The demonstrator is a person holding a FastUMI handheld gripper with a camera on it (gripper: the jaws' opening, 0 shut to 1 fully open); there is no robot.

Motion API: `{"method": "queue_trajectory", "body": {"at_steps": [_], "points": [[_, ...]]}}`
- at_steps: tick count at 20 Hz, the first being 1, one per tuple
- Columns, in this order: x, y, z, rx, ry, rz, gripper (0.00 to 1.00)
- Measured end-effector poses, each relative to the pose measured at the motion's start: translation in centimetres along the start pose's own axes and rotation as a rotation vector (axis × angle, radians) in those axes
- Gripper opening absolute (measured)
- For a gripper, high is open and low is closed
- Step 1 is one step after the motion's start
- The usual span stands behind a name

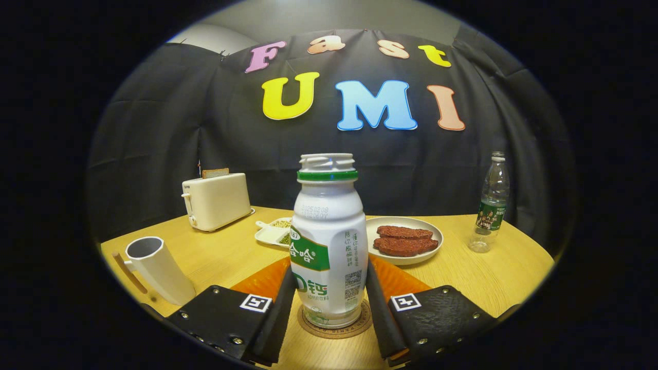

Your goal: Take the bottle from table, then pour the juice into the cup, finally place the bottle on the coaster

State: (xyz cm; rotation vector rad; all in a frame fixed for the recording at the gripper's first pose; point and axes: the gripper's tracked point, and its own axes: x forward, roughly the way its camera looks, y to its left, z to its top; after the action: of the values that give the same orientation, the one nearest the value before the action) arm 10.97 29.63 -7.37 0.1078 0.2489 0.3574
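The bottle (329, 241), white with a green band at its uncapped neck, stands upright on the round coaster (334, 325) between the jaws of the gripper (329, 303), which flank its lower body closely; whether they press on it I cannot tell. On the counter (493, 277) the cup (154, 270) stands off left, a plate (406, 241) and toaster (216, 200) beyond, a clear bottle (491, 205) well right.

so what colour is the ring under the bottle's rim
Green, seen in the gripper view: the ring circles the white bottle between the fingers.
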Motion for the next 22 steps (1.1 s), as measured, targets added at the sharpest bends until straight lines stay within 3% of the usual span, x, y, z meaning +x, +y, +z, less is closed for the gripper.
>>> {"method": "queue_trajectory", "body": {"at_steps": [13, 17, 18, 22], "points": [[0.1, 0.0, -0.1, -0.015, -0.018, -0.025, 0.73], [-0.5, 0.1, 0.8, -0.016, -0.049, -0.019, 0.86], [-1.1, 0.0, 1.9, -0.021, -0.086, -0.03, 0.98], [-4.4, -0.2, 7.6, -0.114, -0.232, -0.075, 0.99]]}}
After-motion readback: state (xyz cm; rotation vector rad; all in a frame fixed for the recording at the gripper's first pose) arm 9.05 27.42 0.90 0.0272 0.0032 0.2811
